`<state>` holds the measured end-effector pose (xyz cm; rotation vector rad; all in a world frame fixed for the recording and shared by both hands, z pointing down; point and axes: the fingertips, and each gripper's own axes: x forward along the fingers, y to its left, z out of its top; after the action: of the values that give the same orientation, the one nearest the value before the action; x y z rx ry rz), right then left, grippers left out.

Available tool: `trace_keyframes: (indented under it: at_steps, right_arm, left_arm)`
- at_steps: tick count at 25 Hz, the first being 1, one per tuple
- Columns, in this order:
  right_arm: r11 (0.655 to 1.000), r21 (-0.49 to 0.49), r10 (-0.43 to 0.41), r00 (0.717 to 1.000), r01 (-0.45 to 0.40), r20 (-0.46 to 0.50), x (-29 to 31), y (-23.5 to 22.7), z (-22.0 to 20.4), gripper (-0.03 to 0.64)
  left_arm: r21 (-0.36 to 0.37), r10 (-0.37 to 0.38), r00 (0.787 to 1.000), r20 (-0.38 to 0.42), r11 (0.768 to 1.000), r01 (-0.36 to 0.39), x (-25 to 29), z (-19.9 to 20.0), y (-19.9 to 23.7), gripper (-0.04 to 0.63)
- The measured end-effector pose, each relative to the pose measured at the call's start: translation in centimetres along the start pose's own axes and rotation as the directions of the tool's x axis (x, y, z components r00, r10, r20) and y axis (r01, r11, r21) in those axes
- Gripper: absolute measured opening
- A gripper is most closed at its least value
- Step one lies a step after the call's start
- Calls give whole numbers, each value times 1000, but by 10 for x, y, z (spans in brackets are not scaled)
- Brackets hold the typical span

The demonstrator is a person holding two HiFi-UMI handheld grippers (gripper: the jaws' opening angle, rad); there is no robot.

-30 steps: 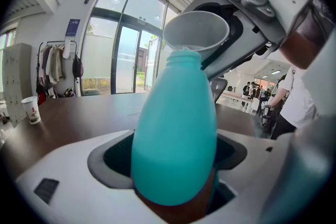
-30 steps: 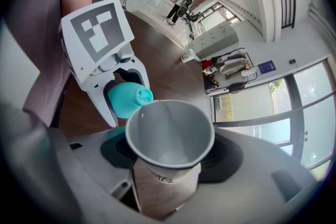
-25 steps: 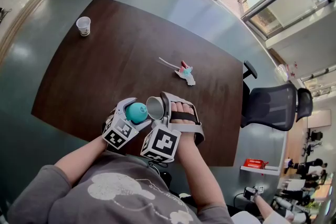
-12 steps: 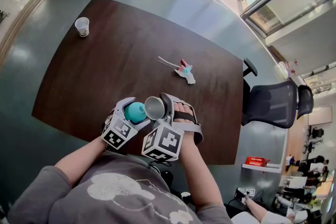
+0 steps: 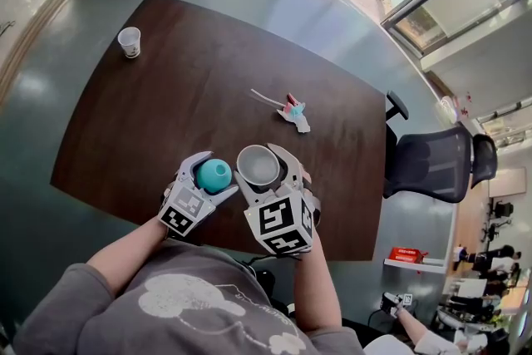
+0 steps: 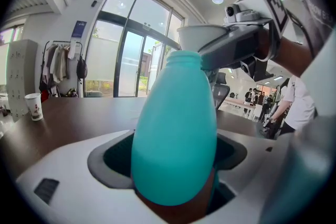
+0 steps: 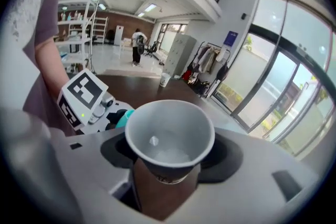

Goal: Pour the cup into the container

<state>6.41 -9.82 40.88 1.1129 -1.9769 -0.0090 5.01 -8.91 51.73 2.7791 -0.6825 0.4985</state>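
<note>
My left gripper (image 5: 214, 176) is shut on a teal bottle (image 5: 214, 174), the container, held upright above the near edge of the dark wooden table (image 5: 166, 96). In the left gripper view the bottle (image 6: 173, 128) fills the middle, its open neck on top. My right gripper (image 5: 260, 166) is shut on a white paper cup (image 5: 259, 164) just right of the bottle. The cup (image 7: 170, 136) stands upright with its mouth up; inside I see only a pale bottom with a small white speck. From the left gripper view the cup (image 6: 202, 36) sits just above and behind the bottle's neck.
A second paper cup (image 5: 130, 41) stands at the table's far left corner. A small pink and white wrapper (image 5: 293, 113) lies in the middle right. A black office chair (image 5: 432, 166) stands off the right edge. People move in the background of both gripper views.
The right gripper has rolled back: the cup, tipped with its mouth toward the bottle before, now stands upright. The left gripper and bottle have stayed in place.
</note>
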Motion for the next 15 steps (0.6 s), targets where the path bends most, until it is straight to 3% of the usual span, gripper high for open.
trace_keyframes:
  at_steps: [3,8,15]
  right_arm:
    - [986,166,-21,992,1,122,-6,-13,-3,293]
    - [912,409,-68,966,-42,251,-10,-24,-21,293]
    - [865,499,-98,959,-50,265,4,-9,-52,293]
  left_arm:
    - [4,11,1000,8,1000,-11,-3,3,4,419]
    - [-4,29,999,26,1000,-29,-10,7,17,419]
    - [8,53,998,34,999,-53,-16,12,27,419]
